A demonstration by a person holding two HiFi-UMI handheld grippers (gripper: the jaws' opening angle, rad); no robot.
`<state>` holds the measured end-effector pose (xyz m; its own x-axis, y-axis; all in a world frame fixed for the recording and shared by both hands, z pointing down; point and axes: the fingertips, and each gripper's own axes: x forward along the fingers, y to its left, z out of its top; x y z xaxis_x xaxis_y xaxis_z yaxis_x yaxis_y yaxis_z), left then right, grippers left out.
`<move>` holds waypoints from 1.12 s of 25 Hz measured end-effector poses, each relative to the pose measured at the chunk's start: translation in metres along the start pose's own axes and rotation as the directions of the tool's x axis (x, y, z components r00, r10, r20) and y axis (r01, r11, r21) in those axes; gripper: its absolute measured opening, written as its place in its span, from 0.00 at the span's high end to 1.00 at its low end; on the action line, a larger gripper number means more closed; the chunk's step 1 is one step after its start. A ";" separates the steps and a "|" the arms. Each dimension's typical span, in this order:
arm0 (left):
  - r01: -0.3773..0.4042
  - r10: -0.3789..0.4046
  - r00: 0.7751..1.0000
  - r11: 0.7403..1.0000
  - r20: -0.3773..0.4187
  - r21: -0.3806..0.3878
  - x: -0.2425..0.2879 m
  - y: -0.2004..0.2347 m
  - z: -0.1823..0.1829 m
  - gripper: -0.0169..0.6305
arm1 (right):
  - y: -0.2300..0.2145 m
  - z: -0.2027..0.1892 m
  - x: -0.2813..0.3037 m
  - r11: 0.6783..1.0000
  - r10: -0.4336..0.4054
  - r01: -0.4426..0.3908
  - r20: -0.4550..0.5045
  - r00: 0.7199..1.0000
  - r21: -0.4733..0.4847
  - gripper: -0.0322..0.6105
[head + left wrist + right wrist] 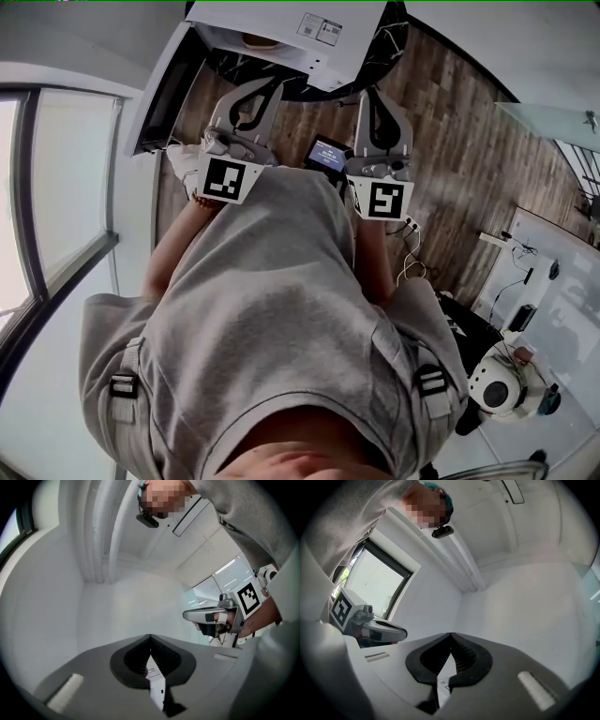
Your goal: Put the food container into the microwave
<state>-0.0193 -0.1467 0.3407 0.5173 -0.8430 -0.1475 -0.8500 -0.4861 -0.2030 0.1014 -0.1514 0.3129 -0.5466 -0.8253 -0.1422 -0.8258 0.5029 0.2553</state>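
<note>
The white microwave point(314, 42) stands at the top of the head view on a dark counter, its door point(161, 89) swung open to the left. A tan round thing point(259, 39) shows inside the cavity; I cannot tell whether it is the food container. Both grippers are held at chest height, pointing toward the microwave. The left gripper point(255, 86) point(150, 637) is shut with its tips touching and nothing between them. The right gripper point(372, 96) point(451, 634) is also shut and empty. Each gripper view looks up at white walls and ceiling, with the other gripper alongside.
A small lit screen point(328, 153) sits between the two grippers. The floor point(450, 159) is wood plank. A large window point(56, 187) runs along the left. A white desk point(553, 272) and a round white device point(497, 386) stand at the right.
</note>
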 end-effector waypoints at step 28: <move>-0.013 0.002 0.995 0.994 -0.097 -0.112 0.009 0.007 -0.040 0.98 | 0.040 -0.072 0.049 0.987 0.157 -0.159 -0.125 0.980 -0.006 0.93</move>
<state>-0.0244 -0.1665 0.3765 0.5033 -0.8625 -0.0529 -0.8625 -0.4977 -0.0913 0.0519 -0.1899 0.3850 -0.6476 -0.7617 0.0202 -0.7278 0.6261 0.2800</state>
